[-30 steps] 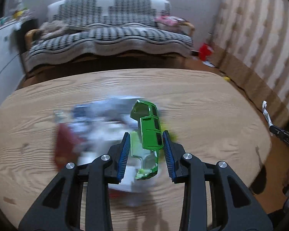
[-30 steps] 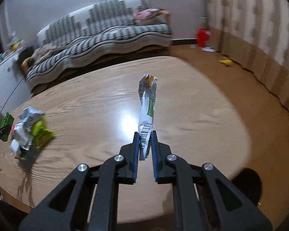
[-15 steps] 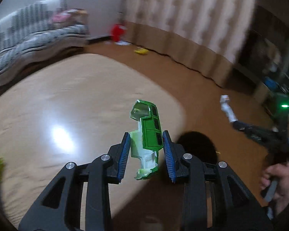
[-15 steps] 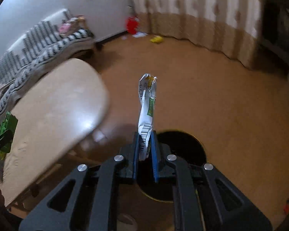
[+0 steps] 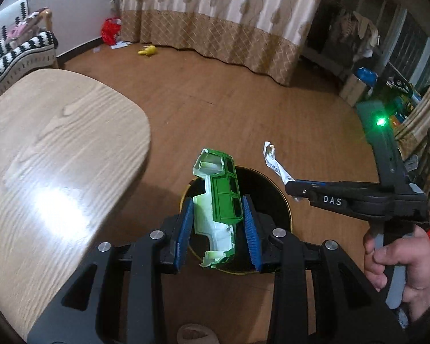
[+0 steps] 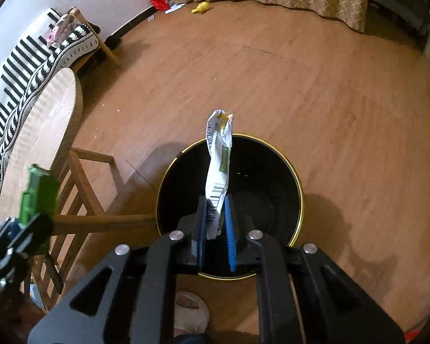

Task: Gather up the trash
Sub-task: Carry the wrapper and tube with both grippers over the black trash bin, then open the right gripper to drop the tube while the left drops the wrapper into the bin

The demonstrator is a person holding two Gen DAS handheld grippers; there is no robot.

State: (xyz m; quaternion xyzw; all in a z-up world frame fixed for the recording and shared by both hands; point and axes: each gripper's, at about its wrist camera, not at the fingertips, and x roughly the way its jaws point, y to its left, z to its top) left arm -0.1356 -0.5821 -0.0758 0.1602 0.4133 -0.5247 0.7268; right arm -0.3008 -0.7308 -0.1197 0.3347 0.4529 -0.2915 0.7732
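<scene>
My left gripper (image 5: pixel 218 204) is shut on a green plastic toy car body (image 5: pixel 218 197), holding it above the round black bin with a gold rim (image 5: pixel 275 197) on the floor. My right gripper (image 6: pixel 216 203) is shut on a crumpled white wrapper (image 6: pixel 219 154) and hangs over the same bin (image 6: pixel 272 189). In the left wrist view the right gripper (image 5: pixel 292 187) pokes in from the right with the wrapper (image 5: pixel 275 163) sticking up, a hand (image 5: pixel 398 261) on its handle. In the right wrist view the green car body (image 6: pixel 38 195) shows blurred at the left.
The wooden table (image 5: pixel 43 154) lies to the left of the bin, with its legs and slats (image 6: pixel 80 197) showing. A striped sofa (image 6: pixel 37 57) stands beyond it. Curtains (image 5: pixel 215 14), a red bag (image 5: pixel 110 30) and a yellow toy (image 5: pixel 147 51) are by the far wall. A slippered foot (image 6: pixel 190 309) stands below.
Both grippers swung away from the tabletop and down over the black bin on the floor. Each kept its hold: the left on the green car body, the right on the wrapper.
</scene>
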